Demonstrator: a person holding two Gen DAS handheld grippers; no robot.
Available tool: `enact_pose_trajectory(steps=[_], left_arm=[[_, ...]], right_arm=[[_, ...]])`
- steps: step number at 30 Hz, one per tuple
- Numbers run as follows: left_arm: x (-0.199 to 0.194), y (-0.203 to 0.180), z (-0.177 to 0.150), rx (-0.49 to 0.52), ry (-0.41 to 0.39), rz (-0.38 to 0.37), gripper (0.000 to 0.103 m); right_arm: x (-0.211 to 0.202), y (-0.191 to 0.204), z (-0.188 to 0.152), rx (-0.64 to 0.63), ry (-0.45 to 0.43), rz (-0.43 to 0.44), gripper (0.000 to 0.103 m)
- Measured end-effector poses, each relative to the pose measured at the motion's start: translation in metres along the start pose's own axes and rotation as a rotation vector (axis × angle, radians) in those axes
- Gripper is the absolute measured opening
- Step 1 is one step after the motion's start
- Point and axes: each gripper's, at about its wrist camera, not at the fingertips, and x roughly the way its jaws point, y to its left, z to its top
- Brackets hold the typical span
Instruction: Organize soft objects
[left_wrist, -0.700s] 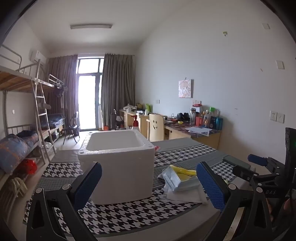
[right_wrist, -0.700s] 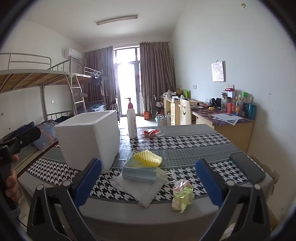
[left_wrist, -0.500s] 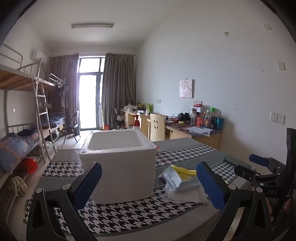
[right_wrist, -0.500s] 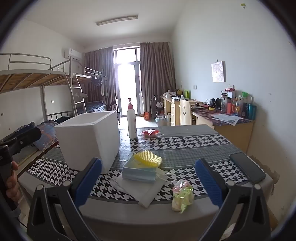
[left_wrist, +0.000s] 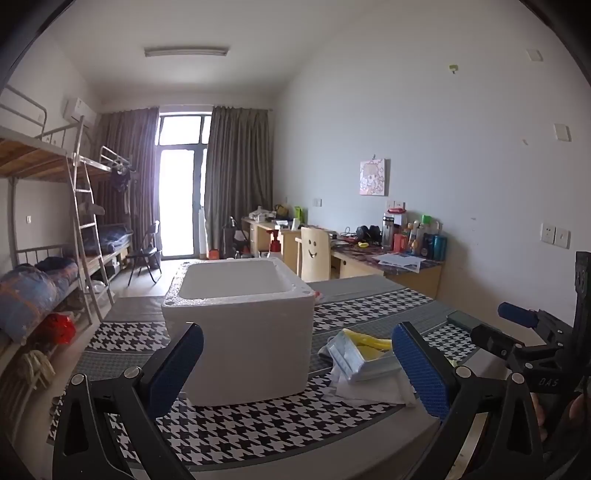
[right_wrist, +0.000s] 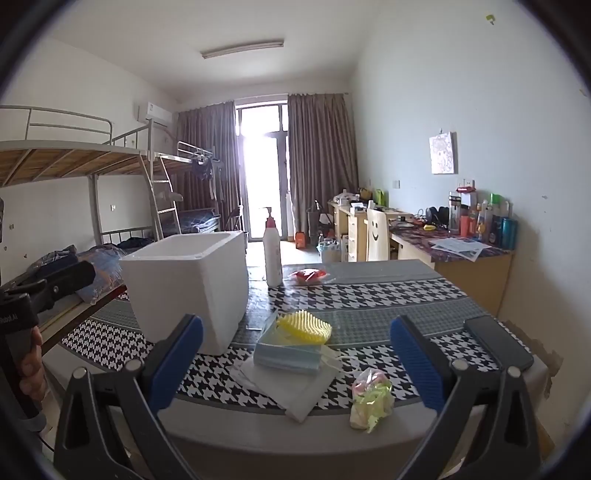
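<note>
Since the earlier frames my left gripper (left_wrist: 297, 363) has eased a little nearer the table (right_wrist: 295, 435), so the foam box (left_wrist: 240, 332) sits slightly larger and higher in the left wrist view; the right wrist view has barely shifted. Nothing on the table has been touched.

Reading the right wrist view from left to right: at the left edge my other hand holds the left tool. Left of centre stands the white foam box (right_wrist: 188, 288), open at the top, which I judge is where the soft things belong. Behind it, toward the middle, a pump bottle (right_wrist: 272, 254) stands upright, with a red packet (right_wrist: 307, 275) just to its right. Low in the centre the soft things lie together: a yellow bristly pad (right_wrist: 304, 327) on a stack of blue face masks (right_wrist: 288, 356), which rests on a white folded cloth (right_wrist: 291, 387). Right of that, near the table's front edge, lies a small crumpled bag (right_wrist: 369, 397) of pastel bits. At the far right a dark phone (right_wrist: 496, 341) lies flat.

My right gripper (right_wrist: 295, 363) hangs short of the table with its jaws spread wide and empty, framing the mask stack, probably lined up for a first pick. The left jaws are equally wide and hold nothing, facing the box.
</note>
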Motion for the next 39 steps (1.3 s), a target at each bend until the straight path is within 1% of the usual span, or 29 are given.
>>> enact_pose_trajectory(steps=[12,26,34,39], left_arm=[[-0.0017,0.0004,0.0014,0.001,0.004,0.003,0.102],[-0.0009,0.0028,0.002,-0.001,0.006,0.017,0.102],[0.0019,-0.0012,0.0014,0.015,0.015,0.005,0.102],[0.0054,-0.001,0.0012,0.008,0.02,0.006,0.102]], right_arm=[[-0.0025,0.0059,0.0003,-0.005,0.005,-0.013,0.102],[-0.0026,0.0038,0.0001,-0.001,0.01,-0.014,0.102],[-0.0022,0.0013,0.0002,0.003,0.012,-0.018,0.102],[0.0006,-0.0019,0.0008,0.008,0.017,-0.02,0.102]])
